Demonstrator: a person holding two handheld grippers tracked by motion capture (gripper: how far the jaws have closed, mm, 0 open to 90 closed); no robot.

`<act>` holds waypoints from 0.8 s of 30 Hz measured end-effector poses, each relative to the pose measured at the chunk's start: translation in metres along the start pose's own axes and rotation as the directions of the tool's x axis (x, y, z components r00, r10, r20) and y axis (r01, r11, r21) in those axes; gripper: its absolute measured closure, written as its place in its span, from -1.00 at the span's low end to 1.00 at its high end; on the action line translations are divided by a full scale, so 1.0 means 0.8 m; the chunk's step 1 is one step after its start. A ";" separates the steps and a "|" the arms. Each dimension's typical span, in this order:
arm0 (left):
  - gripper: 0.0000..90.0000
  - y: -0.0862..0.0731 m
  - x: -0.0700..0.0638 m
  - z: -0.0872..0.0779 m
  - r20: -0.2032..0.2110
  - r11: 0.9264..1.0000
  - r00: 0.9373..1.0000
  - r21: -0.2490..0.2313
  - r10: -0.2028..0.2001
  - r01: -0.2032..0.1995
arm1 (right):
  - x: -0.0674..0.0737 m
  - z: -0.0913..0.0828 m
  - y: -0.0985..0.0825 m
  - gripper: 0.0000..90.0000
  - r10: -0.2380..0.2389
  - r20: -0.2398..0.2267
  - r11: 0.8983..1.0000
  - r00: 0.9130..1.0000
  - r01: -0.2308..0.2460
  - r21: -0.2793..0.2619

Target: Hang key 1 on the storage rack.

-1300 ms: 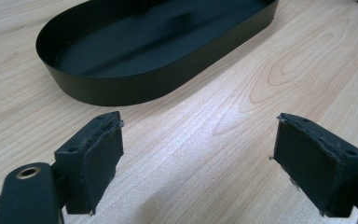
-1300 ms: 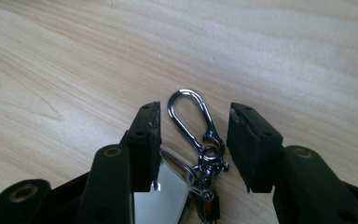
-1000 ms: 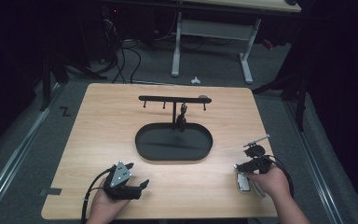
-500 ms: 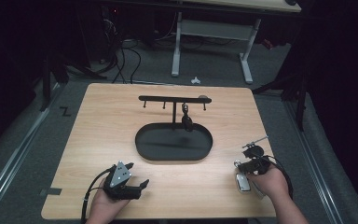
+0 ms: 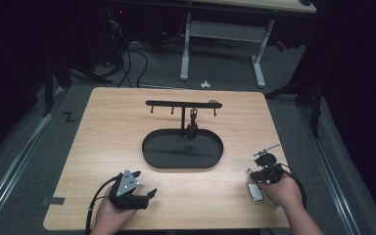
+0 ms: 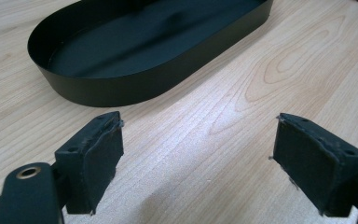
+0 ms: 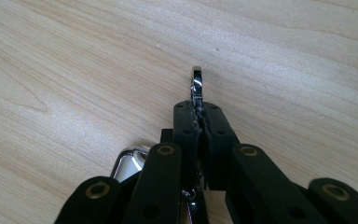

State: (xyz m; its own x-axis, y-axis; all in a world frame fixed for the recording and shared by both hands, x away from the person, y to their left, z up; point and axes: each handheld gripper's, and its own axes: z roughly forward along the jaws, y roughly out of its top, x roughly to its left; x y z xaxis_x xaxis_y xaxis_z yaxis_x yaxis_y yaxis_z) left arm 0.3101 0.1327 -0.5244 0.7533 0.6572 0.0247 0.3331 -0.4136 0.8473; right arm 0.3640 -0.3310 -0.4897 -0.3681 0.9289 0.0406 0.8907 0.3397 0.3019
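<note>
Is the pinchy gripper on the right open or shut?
Shut. The right gripper has just been closing, and its pads now squeeze a thin shiny metal piece that pokes out above them over the wooden table.

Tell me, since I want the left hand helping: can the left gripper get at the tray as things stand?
Probably yes: the left gripper is open and holds nothing, and bare table lies between it and the tray.

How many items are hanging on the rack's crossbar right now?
1: a small dark item hangs from the crossbar just right of the post, above the black tray. The other pegs look bare, though small things could escape the high view.
</note>
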 end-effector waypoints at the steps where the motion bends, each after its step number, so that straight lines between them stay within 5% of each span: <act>1: -0.64 0.000 0.000 0.000 0.000 1.000 1.000 -0.001 0.000 0.000 | 0.000 0.000 0.000 0.92 0.001 -0.001 1.000 1.000 -0.001 0.003; 24: -0.63 0.000 0.001 0.001 -0.001 1.000 1.000 -0.007 -0.003 0.003 | 0.002 -0.004 0.010 0.92 0.032 0.018 0.998 0.999 -0.033 0.052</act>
State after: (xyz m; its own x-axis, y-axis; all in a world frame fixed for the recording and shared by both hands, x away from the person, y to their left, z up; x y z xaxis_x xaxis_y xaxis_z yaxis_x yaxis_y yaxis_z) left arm 0.3111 0.1328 -0.5243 0.7518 0.6590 0.0230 0.3313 -0.4076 0.8509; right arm 0.3700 -0.3269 -0.4845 -0.3348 0.9417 0.0329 0.9149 0.3165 0.2506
